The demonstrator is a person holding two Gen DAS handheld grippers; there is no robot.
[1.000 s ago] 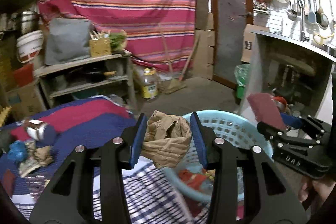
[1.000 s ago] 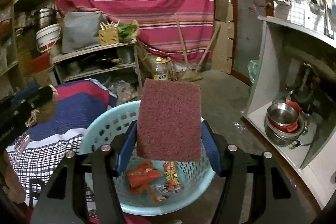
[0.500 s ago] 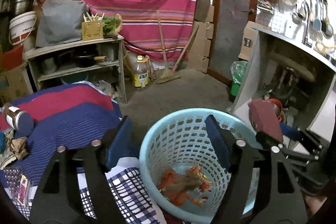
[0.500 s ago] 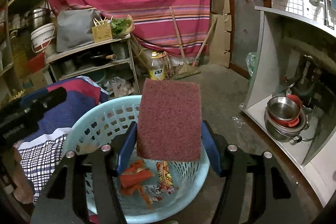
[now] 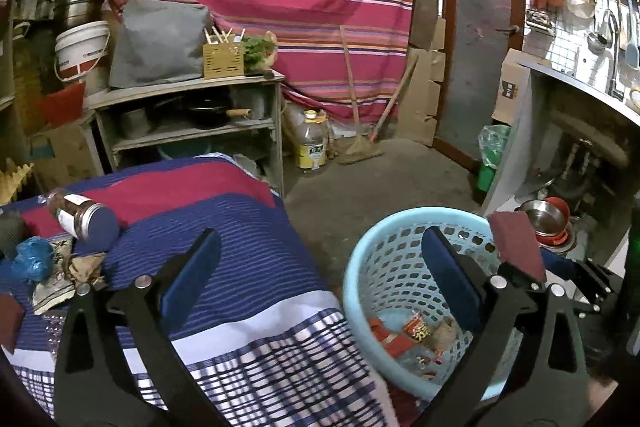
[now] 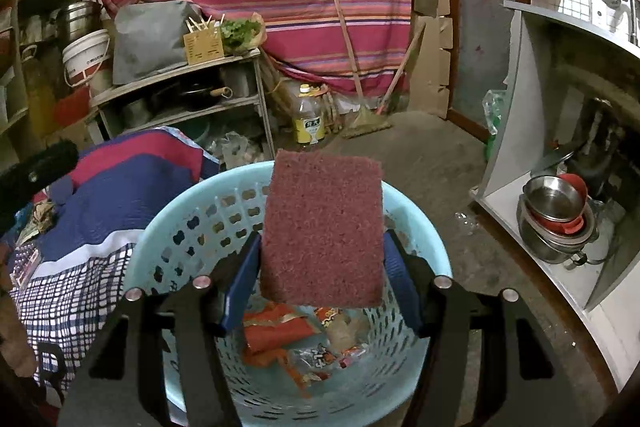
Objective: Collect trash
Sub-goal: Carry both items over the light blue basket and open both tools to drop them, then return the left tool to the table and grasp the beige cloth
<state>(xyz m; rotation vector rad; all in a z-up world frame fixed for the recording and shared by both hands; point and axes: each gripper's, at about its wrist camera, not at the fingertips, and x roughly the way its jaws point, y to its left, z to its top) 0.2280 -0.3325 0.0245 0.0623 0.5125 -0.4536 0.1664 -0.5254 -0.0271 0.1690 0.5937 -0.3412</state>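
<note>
Maroon scouring pad (image 6: 322, 233) stays pinched upright in the right gripper (image 6: 320, 283) above the one pale-blue basket (image 6: 160, 239), while the left gripper (image 5: 320, 287), spread and emptied of its brown paper, has swung toward nine o'clock over the striped cloth (image 5: 248, 227), wrappers (image 5: 416, 331) lying below.

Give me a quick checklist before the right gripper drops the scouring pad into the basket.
1. Right gripper shut on pad: ok.
2. Pad over the basket opening: ok.
3. Left gripper open and empty: ok.
4. Left gripper out of the drop path: ok, it sits to the side.
5. Room in basket above the wrappers: ok.
6. Basket stable on the floor: cannot tell.
</note>
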